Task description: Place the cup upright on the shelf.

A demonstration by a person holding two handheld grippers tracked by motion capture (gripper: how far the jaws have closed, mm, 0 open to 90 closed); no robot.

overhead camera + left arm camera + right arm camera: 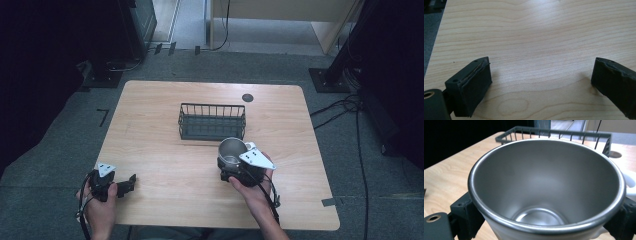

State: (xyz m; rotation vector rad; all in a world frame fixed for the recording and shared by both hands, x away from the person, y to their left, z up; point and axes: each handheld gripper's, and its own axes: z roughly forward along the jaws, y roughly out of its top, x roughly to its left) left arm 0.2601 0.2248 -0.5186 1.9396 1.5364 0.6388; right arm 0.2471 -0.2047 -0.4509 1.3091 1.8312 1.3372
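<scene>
A steel cup (233,150) with a white outside and a white handle is held upright just in front of the black wire basket (212,121). My right gripper (235,162) is shut on the cup, one jaw on each side of its wall. In the right gripper view the cup (546,185) is empty, and the basket (559,135) stands behind it. My left gripper (129,184) rests at the table's front left and points right. Its jaws are open in the left gripper view, with bare wood between the pads (475,86).
The basket sits at the middle of the light wooden table (150,125) and looks empty. A dark round cable hole (247,97) lies behind it to the right. Dark stands and cables surround the table on the grey floor.
</scene>
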